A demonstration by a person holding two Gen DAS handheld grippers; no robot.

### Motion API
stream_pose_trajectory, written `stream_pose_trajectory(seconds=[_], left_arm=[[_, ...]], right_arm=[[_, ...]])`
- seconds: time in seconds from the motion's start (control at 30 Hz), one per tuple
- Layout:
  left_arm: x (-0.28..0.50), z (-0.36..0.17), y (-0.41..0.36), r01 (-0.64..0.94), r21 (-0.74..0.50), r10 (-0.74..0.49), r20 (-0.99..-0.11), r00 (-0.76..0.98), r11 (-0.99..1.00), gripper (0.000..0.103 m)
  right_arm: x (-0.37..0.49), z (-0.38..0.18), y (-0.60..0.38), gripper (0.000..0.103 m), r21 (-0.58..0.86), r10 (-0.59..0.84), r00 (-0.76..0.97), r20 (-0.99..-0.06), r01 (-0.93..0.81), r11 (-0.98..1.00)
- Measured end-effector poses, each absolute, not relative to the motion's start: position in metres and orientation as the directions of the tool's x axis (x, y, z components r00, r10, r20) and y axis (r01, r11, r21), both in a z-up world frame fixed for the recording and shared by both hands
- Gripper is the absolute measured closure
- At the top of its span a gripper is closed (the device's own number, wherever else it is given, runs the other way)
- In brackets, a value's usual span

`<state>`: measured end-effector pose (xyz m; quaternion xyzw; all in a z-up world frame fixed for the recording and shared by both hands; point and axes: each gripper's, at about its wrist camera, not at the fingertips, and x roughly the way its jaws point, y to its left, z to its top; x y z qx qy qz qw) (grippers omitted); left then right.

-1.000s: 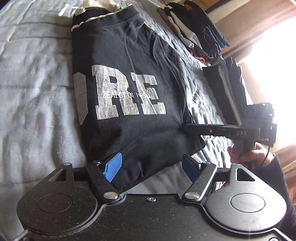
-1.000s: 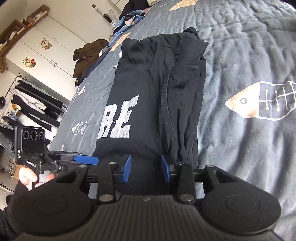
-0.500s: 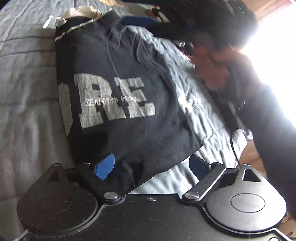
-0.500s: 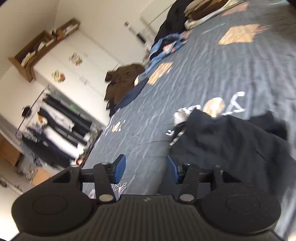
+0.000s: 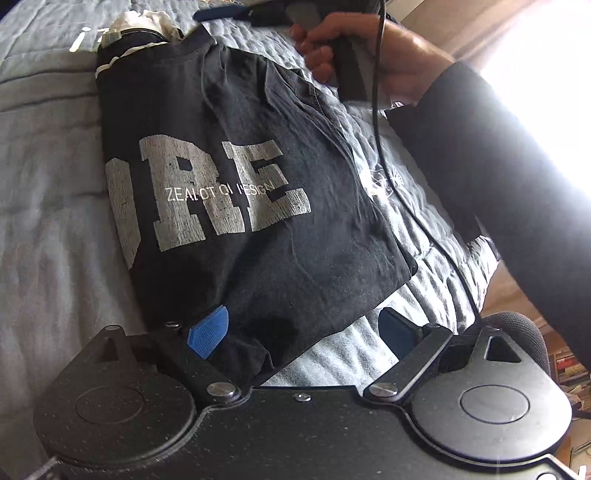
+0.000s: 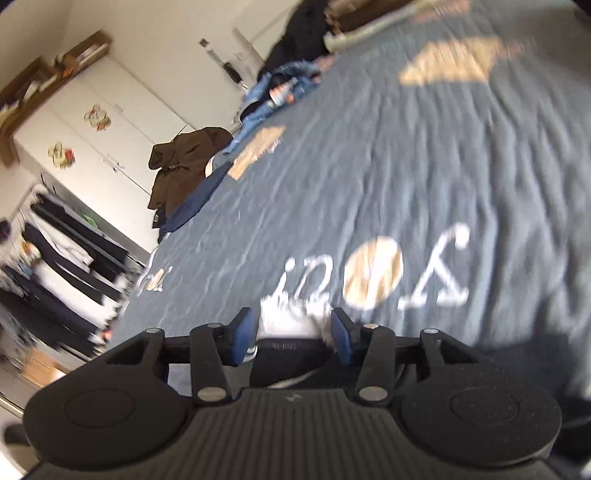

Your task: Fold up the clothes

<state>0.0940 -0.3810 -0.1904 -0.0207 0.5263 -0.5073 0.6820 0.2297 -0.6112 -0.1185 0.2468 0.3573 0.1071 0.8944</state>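
Observation:
A black T-shirt (image 5: 258,221) with big white letters lies folded lengthwise on the grey-blue bedspread (image 5: 48,229). My left gripper (image 5: 301,332) is open at the shirt's near hem, its left pad resting on the cloth and its right pad over bare bedspread. At the far collar end a hand (image 5: 369,48) holds my right gripper (image 5: 236,13). In the blurred right wrist view, my right gripper (image 6: 291,338) is open, low over the black collar (image 6: 288,356) and a bit of white fabric (image 6: 291,317).
A dark sleeve (image 5: 498,177) and a thin cable (image 5: 380,147) cross the shirt's right side. Far across the bed lie a brown jacket (image 6: 184,158) and blue clothes (image 6: 280,88). Dark garments hang on a rack (image 6: 55,251) beside white cupboards (image 6: 96,125).
My right gripper left the hem and swung up to the collar end, opening a little wider. The left gripper stayed open at the hem.

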Motion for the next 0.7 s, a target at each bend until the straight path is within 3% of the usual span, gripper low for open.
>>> stream_pose_trajectory(seconds=[0.1, 0.2, 0.23, 0.37, 0.5, 0.57, 0.63, 0.7], left_arm=[[0.095, -0.191, -0.386, 0.673, -0.563, -0.713, -0.697, -0.076, 0.479, 0.014], [0.095, -0.192, -0.387, 0.67, -0.568, -0.715, -0.695, -0.079, 0.478, 0.014], [0.096, -0.192, -0.388, 0.669, -0.569, -0.715, -0.695, -0.079, 0.479, 0.014], [0.093, -0.193, -0.391, 0.672, -0.563, -0.713, -0.697, -0.074, 0.48, 0.014], [0.096, -0.191, -0.387, 0.669, -0.569, -0.717, -0.693, -0.077, 0.479, 0.014], [0.096, -0.191, -0.387, 0.668, -0.572, -0.718, -0.692, -0.08, 0.477, 0.014], [0.096, -0.191, -0.387, 0.666, -0.573, -0.717, -0.692, -0.081, 0.478, 0.014], [0.095, -0.191, -0.387, 0.671, -0.568, -0.716, -0.694, -0.078, 0.477, 0.014]], right_arm=[[0.233, -0.095, -0.58, 0.055, 0.181, 0.231, 0.694, -0.682, -0.145, 0.973], [0.238, -0.091, -0.542, 0.055, -0.164, 0.088, 0.638, -0.765, -0.324, 0.932], [0.241, -0.094, -0.535, 0.055, -0.211, 0.067, 0.624, -0.779, -0.361, 0.908], [0.261, -0.102, -0.536, 0.055, -0.173, 0.067, 0.552, -0.831, -0.371, 0.912], [0.273, -0.118, -0.537, 0.077, -0.157, 0.045, 0.478, -0.877, -0.374, 0.914], [0.275, -0.116, -0.544, 0.078, -0.144, 0.043, 0.485, -0.873, -0.342, 0.929], [0.277, -0.109, -0.553, 0.097, -0.151, 0.021, 0.514, -0.858, -0.292, 0.944], [0.278, -0.103, -0.562, 0.1, -0.157, -0.002, 0.541, -0.841, -0.241, 0.958]])
